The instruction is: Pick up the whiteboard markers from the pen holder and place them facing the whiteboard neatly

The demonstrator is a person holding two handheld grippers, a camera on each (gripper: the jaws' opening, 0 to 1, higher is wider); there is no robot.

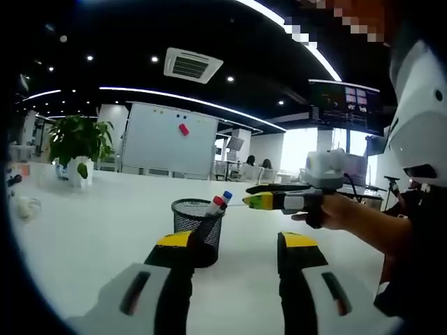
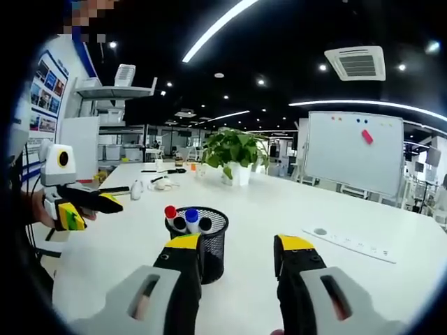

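you hold both grippers level over the white table (image 2: pixel 279 209), left gripper (image 1: pixel 234 244) and right gripper (image 2: pixel 237 251) jaws spread, empty. markers (image 2: pixel 185 218) stand in the mesh pen holder (image 2: pixel 209 244), tips hidden; whiteboard (image 2: pixel 353 153) far behind.

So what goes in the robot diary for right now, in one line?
markers in pen holder | left tongs open | right tongs open | table

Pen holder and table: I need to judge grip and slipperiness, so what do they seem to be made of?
Pen holder: likely black wire mesh, matte; light shows through a fine grid.
Table: smooth white top, probably laminate, showing a soft sheen.
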